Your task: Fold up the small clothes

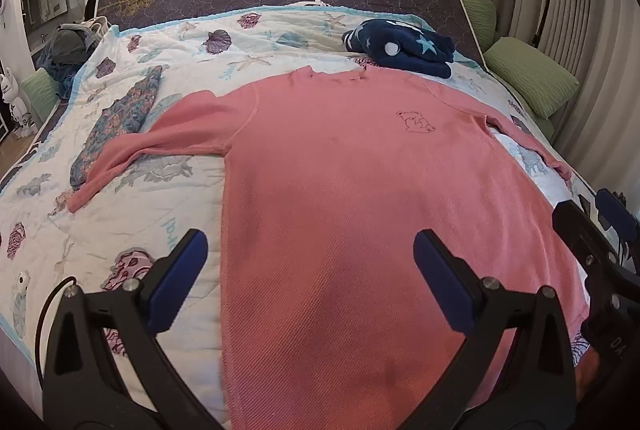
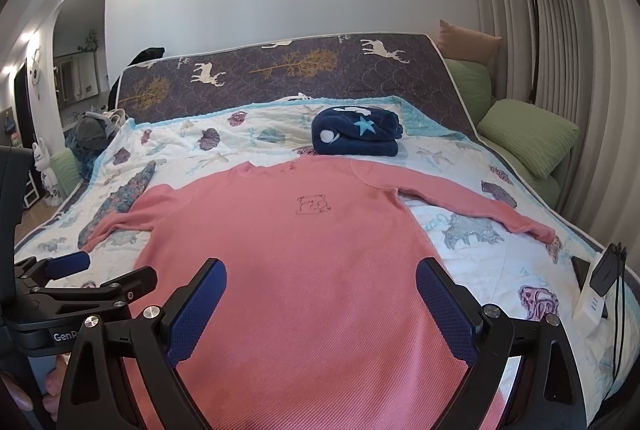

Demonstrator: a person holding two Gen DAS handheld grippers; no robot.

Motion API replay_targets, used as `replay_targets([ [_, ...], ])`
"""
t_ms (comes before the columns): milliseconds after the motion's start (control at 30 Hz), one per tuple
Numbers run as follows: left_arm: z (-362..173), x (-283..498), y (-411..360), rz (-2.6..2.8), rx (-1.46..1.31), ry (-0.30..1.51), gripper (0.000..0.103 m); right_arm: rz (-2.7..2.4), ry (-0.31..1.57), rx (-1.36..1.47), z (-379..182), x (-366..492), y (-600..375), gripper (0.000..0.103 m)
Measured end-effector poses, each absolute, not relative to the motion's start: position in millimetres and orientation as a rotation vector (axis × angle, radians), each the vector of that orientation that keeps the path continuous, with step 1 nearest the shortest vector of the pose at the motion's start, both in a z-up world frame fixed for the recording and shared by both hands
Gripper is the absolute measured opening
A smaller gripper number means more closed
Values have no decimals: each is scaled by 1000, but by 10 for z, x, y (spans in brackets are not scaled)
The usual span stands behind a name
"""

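Pale walls and ribbed grey curtains frame a wide bed (image 1: 120,214) whose quilted white cover is printed with seashells and starfish; its far end shows a dark quilt with white deer and gold trees. Spread flat on the cover lies the pink sweater (image 1: 340,190), front up, in a ribbed knit with a small bear outline stitched on the chest. Its body reaches from the near edge of the bed towards the middle, with both long sleeves angled outwards and down. Beyond the neckline, just touching it in the left wrist view, sits a folded navy fleece (image 2: 356,136) with pale blue stars, plush and rounded. A narrow floral garment (image 1: 120,126) lies beside the sweater's left sleeve. Green ribbed pillows (image 2: 528,136) are stacked along the curtain side.

Hovering over the sweater's lower hem is the left gripper (image 1: 310,266), its black fingers (image 1: 180,278) with textured blue pads spread wide and holding nothing. Over the same hem region, the right gripper (image 2: 320,294) has its fingers (image 2: 444,302) also spread wide and empty. Neither clearly touches the cloth. At the bed's near right corner stands a small white charger (image 2: 592,304) with black cables.
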State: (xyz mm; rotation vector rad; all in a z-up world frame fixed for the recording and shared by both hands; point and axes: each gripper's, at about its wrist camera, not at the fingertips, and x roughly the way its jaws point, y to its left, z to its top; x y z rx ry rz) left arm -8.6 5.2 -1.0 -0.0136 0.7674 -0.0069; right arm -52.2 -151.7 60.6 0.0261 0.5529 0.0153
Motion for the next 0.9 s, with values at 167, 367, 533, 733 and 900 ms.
replay_targets([
  [167, -10, -95, 62, -1, -1, 751, 102, 30, 558, 43, 569, -540, -1479, 98],
  [367, -24, -101, 130, 0, -14, 747, 102, 33, 563, 23, 570, -551, -1400, 98],
  [533, -34, -96, 198, -1, -31, 744, 102, 38, 571, 10, 593, -530, -1354, 98],
  [733, -52, -89, 313, 10, -29, 741, 102, 48, 580, -14, 606, -492, -1256, 98],
  [900, -73, -73, 402, 8, -61, 768, 102, 57, 587, -35, 609, -457, -1147, 98],
])
